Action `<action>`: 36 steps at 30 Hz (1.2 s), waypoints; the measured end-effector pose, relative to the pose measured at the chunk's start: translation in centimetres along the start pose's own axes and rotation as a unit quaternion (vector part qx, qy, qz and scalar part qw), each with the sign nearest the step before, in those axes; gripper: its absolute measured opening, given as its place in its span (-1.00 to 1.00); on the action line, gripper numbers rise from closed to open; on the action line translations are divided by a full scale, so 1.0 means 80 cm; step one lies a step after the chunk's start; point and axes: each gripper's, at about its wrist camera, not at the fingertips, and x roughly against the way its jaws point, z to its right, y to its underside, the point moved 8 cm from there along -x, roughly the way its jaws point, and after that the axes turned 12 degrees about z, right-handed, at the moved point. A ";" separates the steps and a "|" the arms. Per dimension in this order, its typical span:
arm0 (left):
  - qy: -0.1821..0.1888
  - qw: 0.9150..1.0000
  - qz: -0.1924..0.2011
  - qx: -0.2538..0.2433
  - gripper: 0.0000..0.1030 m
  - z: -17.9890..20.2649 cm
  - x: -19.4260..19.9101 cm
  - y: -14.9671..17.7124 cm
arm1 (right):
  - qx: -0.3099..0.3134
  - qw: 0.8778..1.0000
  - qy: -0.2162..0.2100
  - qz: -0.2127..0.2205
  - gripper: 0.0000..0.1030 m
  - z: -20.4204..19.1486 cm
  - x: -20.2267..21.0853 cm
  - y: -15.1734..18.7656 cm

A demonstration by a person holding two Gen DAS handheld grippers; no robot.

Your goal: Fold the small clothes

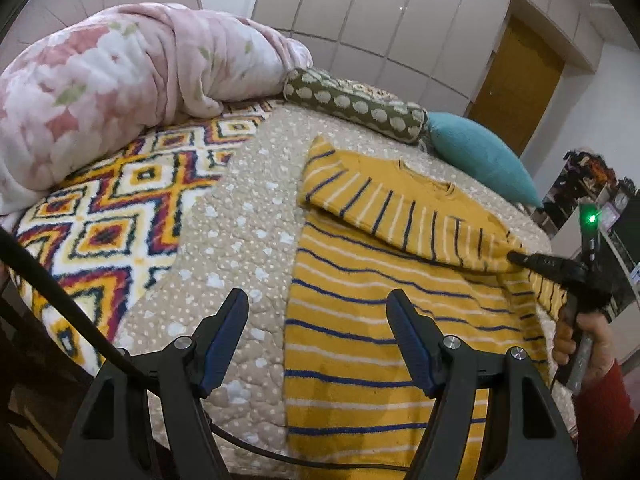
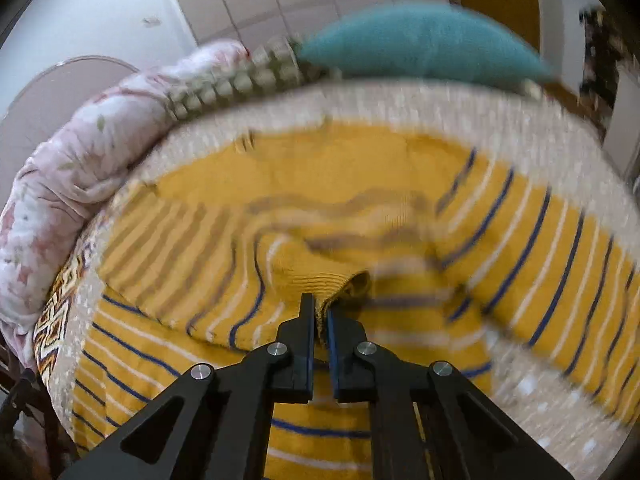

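Nearest in the left wrist view, the left hand-held gripper [image 1: 316,336] is seen released, its jaws standing wide with nothing between them, tilted down above the near part of the bed [image 1: 248,216]. One finger hangs over the beige quilt, the other over the near left edge of the sweater [image 1: 360,320].

The sweater, yellow with blue and white stripes, is spread flat on the bed, its long axis running away from the viewer, hem close by and collar far. One sleeve [image 1: 360,196] is already laid across the chest.

To the right, the right hand-held gripper [image 2: 320,316] is clenched on the ribbed cuff [image 2: 320,280] of the other sleeve, the fabric pinched between the pads and lifted slightly off the body of the garment. It is gripped by a hand in a red sleeve [image 1: 600,396], pointed steeply down. This gripper is judged the one placed for the coming fold across the chest.

Beyond lie a spotted bolster [image 1: 352,104], a teal cushion [image 1: 480,160] and a pink blanket [image 1: 120,80].
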 end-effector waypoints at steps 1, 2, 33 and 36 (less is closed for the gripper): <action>-0.004 1.000 0.005 -0.001 0.37 -0.001 0.004 -0.004 | 0.007 1.000 0.003 0.014 -0.88 -0.001 0.007 -0.015; -0.007 1.000 0.008 -0.003 0.37 -0.002 0.006 -0.006 | 0.008 1.000 0.008 0.023 -0.88 0.001 0.011 -0.029; -0.042 0.994 -0.056 -0.079 0.38 -0.009 0.005 0.063 | -0.281 0.920 0.228 0.148 -0.12 0.414 0.362 0.121; -0.030 0.995 -0.036 -0.092 0.38 0.011 0.019 0.046 | -0.298 0.918 0.210 0.154 -0.09 0.415 0.369 0.136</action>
